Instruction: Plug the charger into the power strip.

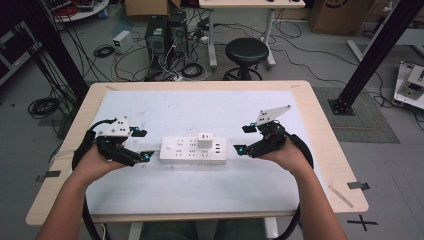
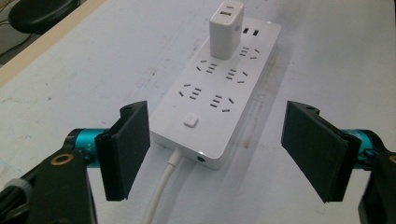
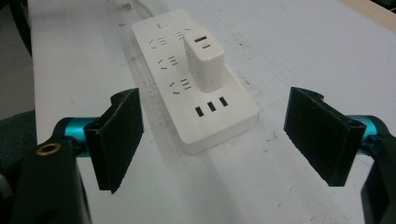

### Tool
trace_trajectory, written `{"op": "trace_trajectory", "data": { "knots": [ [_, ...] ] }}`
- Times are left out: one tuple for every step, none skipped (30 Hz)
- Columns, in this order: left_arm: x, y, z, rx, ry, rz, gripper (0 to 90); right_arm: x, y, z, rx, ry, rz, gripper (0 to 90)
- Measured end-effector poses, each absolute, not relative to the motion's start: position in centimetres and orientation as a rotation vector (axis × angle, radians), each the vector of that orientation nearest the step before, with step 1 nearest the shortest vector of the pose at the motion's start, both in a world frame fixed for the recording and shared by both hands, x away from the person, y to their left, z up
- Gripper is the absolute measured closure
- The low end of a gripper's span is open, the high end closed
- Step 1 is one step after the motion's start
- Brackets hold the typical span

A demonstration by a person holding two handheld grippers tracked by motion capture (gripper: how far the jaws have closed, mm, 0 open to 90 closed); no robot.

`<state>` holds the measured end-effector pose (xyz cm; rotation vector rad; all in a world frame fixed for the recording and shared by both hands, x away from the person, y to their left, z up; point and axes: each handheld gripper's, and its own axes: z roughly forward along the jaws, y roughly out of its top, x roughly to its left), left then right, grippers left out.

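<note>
White plastic power strip (image 1: 193, 150) lies flat near the middle of the white table mat (image 1: 200, 107), its long axis running from 9 o'clock to 3 o'clock in the high view. A white USB charger (image 1: 204, 140) stands plugged upright into a socket toward the 3 o'clock half, on the far row. The strip's cord (image 2: 161, 193) leaves the 9 o'clock end, where the switch button (image 2: 190, 121) sits; the three USB ports (image 3: 211, 107) face up at the opposite end.

Both tools flank the strip, one at each short end, probably so that one can steady the body while the other pulls the charger. The left gripper (image 1: 141, 145) hovers just beside the cord end with its jaws spread wide, holding nothing; in the left gripper view the strip points straight away between the pads. The right gripper (image 1: 242, 139) waits just off the USB end, likewise spread and empty, looking along the strip's length toward the charger.
</note>
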<state>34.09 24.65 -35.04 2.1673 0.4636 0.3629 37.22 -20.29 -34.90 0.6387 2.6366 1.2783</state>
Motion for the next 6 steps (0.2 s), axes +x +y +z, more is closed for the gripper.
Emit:
{"op": "trace_trajectory", "data": {
  "knots": [
    [34.09, 24.63, -35.06, 2.164, 0.465, 0.362, 24.0, 37.27, -20.32, -34.88, 0.634, 2.633, 1.278, 20.3],
    [34.13, 24.65, -35.05, 2.171, 0.462, 0.364, 23.9, 37.23, -20.33, -34.83, 0.646, 2.634, 1.276, 20.3],
    [34.14, 24.62, -35.09, 2.17, 0.465, 0.368, 23.9, 37.23, -20.36, -34.78, 0.641, 2.631, 1.277, 20.3],
    [34.11, 24.59, -35.14, 2.169, 0.472, 0.368, 24.0, 37.24, -20.38, -34.74, 0.638, 2.625, 1.279, 20.3],
    [34.14, 24.63, -35.16, 2.175, 0.465, 0.366, 24.0, 37.18, -20.42, -34.67, 0.644, 2.623, 1.278, 20.4],
    [34.14, 24.63, -35.16, 2.175, 0.465, 0.366, 23.9, 37.11, -20.45, -34.62, 0.65, 2.621, 1.281, 20.3]
  ]
}}
